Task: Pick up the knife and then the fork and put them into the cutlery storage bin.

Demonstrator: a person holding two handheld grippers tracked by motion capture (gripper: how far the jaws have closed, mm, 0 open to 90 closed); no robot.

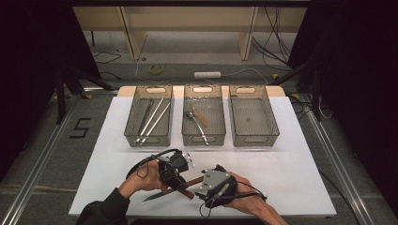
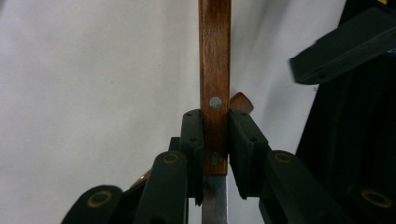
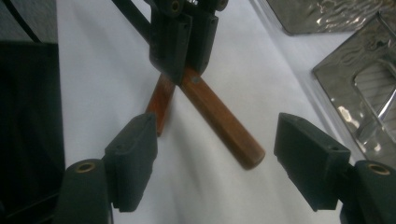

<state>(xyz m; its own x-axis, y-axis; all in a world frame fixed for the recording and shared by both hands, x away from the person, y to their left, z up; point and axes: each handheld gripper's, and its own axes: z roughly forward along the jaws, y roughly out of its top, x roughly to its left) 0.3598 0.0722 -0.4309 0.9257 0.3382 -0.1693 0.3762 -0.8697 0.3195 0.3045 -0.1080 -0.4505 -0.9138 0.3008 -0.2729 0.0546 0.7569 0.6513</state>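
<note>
Table [image 1: 291, 140]: white top, lit from above, dark floor around it.

Three wire-mesh bins in a row at the far side of the table. Left bin [image 1: 149, 115] holds several long, thin metal utensils lying lengthwise. Middle bin [image 1: 203, 115] holds a metal spoon [image 1: 196, 123] and a brown-handled piece beside it. Right bin [image 1: 253, 116] sits apart from the other two by a narrow gap.

Left gripper [image 1: 180, 182]: at the near edge of the table, left of centre, held in the person's left hand. Its jaws are clenched on the wooden handle of a knife [image 2: 215, 70], pads pressing both flat sides near the rivets, just above where the blade begins.

Right gripper [image 3: 219, 161]: just right of the left one, held in the person's right hand. Its jaws stand wide apart, nothing gripped; the free end of the knife handle lies between them, touching neither pad.

Knife: wooden handle with metal rivets, steel blade pointing toward the person and to the left in the high view, raised off the table near its front edge.

A second brown wooden handle [image 3: 161, 100] lies on the table behind the knife, crossing it.
</note>
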